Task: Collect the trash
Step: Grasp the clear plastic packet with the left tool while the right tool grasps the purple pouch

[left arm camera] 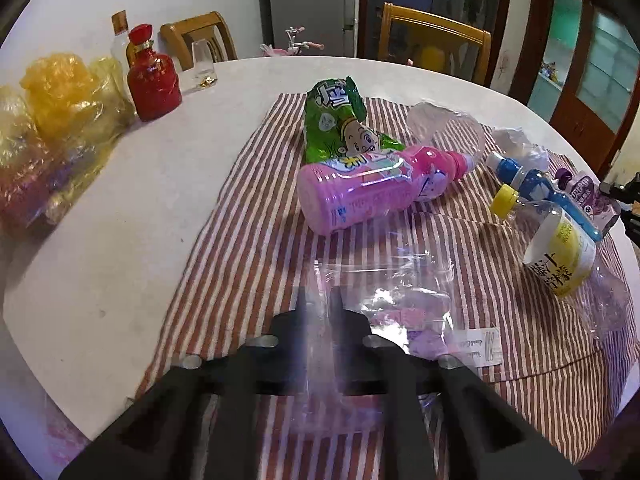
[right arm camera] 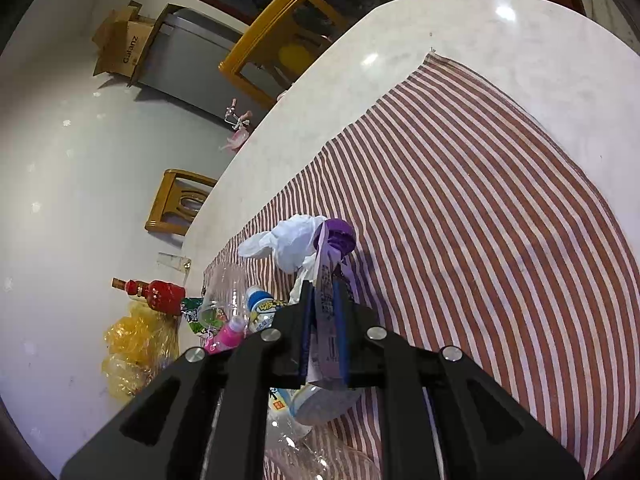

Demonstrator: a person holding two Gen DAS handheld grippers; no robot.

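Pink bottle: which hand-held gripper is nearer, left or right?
Left. The left hand-held gripper, shut on the clear plastic bag, sits just in front of the pink bottle. The right hand-held gripper holds the purple-capped pouch further off.

Table (left arm camera: pixel 120 208): pale stone-like top, smooth, faintly glossy. Striped cloth (left arm camera: pixel 248 240): woven fabric, matt, rumpled at its 3 o'clock edge. Pink bottle (left arm camera: pixel 360 188): glossy plastic. Snack wrapper (left arm camera: pixel 340 120): shiny green foil-like film, creased. Clear bag (left arm camera: pixel 384 292): thin transparent plastic, wrinkled, reflective. Yellow-capped bottle (left arm camera: pixel 560 248): clear crushed plastic with a paper-like label. Red bottle (left arm camera: pixel 154 84): glossy finish, at the table's 10 o'clock. Chairs (left arm camera: pixel 436 36): varnished wood. Purple pouch (right arm camera: pixel 330 280): flexible printed film with a plastic cap. Tissue (right arm camera: pixel 288 240): white, crumpled, matt. Cardboard box (right arm camera: pixel 120 46): matt brown.
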